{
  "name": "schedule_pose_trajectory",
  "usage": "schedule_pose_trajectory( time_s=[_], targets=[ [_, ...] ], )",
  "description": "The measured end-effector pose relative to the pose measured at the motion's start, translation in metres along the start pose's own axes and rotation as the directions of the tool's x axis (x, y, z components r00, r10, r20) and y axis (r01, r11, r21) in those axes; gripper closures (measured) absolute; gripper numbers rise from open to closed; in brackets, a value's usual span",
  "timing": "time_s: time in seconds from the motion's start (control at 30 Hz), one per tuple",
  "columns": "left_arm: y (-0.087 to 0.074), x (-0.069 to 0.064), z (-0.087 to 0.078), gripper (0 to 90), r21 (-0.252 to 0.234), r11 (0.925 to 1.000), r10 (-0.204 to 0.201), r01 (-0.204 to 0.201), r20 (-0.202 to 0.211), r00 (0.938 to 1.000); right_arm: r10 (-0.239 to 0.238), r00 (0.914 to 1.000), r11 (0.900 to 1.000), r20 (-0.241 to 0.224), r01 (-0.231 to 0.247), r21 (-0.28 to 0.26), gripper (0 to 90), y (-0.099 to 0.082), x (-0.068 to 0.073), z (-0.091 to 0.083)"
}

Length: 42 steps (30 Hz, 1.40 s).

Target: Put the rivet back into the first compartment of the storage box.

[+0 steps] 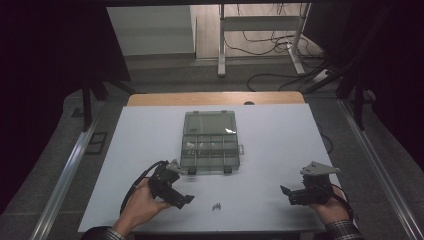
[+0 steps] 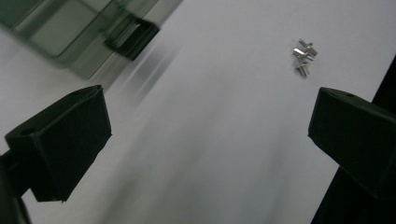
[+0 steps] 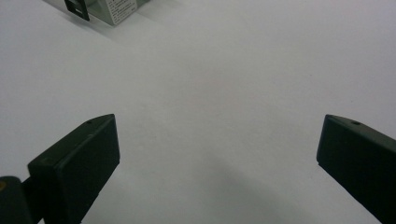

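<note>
I am holding both sets of fingers released; my left gripper (image 1: 186, 199) is nearing the small heap of shiny metal sleeves (image 2: 304, 54), which risk scattering across the white desk (image 1: 270, 150) if nudged sideways.

Each black tool (image 1: 186, 199) (image 1: 285, 192) trails a black cable; plaid sleeve cuffs at both wrists
</note>
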State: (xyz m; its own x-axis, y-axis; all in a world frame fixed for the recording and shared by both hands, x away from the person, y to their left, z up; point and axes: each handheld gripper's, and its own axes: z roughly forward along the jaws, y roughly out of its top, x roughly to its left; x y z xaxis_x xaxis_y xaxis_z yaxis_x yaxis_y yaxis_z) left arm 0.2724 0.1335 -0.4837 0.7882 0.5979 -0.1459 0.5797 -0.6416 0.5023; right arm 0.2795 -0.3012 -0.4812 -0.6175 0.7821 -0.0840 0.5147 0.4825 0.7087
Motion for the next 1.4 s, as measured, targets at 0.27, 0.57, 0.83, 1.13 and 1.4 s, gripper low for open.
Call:
schedule_pose_trajectory(
  time_s=[0.27, 0.57, 0.83, 1.13, 1.4],
  targets=[
    [0.016, -0.014, 0.014, 0.0, 0.021, 0.9986, 0.048, -0.048, 0.024, 0.9986, -0.006, 1.0, 1.0, -0.001, 0.006, 0.004, 0.0, 0.0, 0.0, 0.0],
    [0.03, -0.028, 0.027, 0.0, 0.078, 0.9872, 0.137, -0.139, 0.028, 0.9901, -0.013, 0.9999, 0.9998, -0.003, 0.013, 0.016, 0.0, 0.0, 0.001, 0.001],
    [0.041, -0.042, 0.041, 1.4, 0.102, 0.9767, 0.188, -0.189, 0.013, 0.982, -0.026, 0.9997, 0.9993, -0.005, 0.026, 0.026, 0.0, -0.001, 0.001, 0.002],
    [0.041, -0.054, 0.052, 21.6, 0.116, 0.9637, 0.237, -0.241, 0.04, 0.9706, -0.029, 0.9995, 0.9991, -0.008, 0.029, 0.031, 0.0, -0.001, 0.002, 0.003],
    [0.04, -0.059, 0.06, 54.2, 0.138, 0.956, 0.252, -0.259, 0.07, 0.9653, -0.035, 0.9993, 0.9987, -0.012, 0.035, 0.038, 0.0, -0.001, 0.002, 0.003]
  ],
)
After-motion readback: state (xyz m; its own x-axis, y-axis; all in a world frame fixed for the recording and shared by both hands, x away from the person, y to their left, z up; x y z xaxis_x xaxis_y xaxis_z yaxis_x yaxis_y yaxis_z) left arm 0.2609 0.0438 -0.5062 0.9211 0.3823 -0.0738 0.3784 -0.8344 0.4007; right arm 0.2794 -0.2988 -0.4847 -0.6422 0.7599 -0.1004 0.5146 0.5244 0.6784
